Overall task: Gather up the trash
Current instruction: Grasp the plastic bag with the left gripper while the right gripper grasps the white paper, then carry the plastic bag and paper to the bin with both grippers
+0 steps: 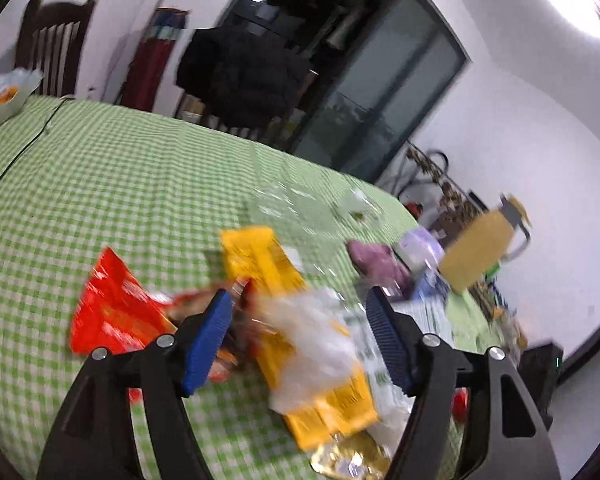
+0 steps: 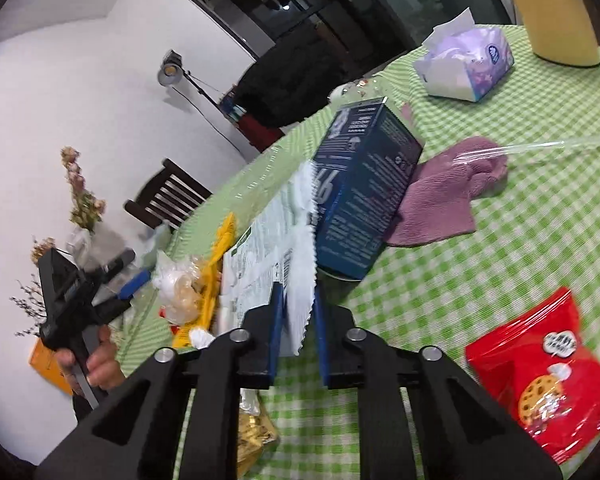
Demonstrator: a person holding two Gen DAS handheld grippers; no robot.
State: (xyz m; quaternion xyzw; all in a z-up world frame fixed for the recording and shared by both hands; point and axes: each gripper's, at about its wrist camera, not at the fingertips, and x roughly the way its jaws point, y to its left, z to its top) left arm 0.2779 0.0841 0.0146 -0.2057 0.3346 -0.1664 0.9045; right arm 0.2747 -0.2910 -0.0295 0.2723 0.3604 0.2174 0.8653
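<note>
We note the green checked tabletop lies bare toward its far left. The left gripper stands apart over a yellow wrapper, pads clear of it. The right gripper is clamped on a white serrated wrapper beside a blue box. Left-view trash is motion-blurred.

Green-white checked tablecloth; red cookie bag; yellow wrapper; dark-blue box; mauve cloth; blue fingers.
</note>
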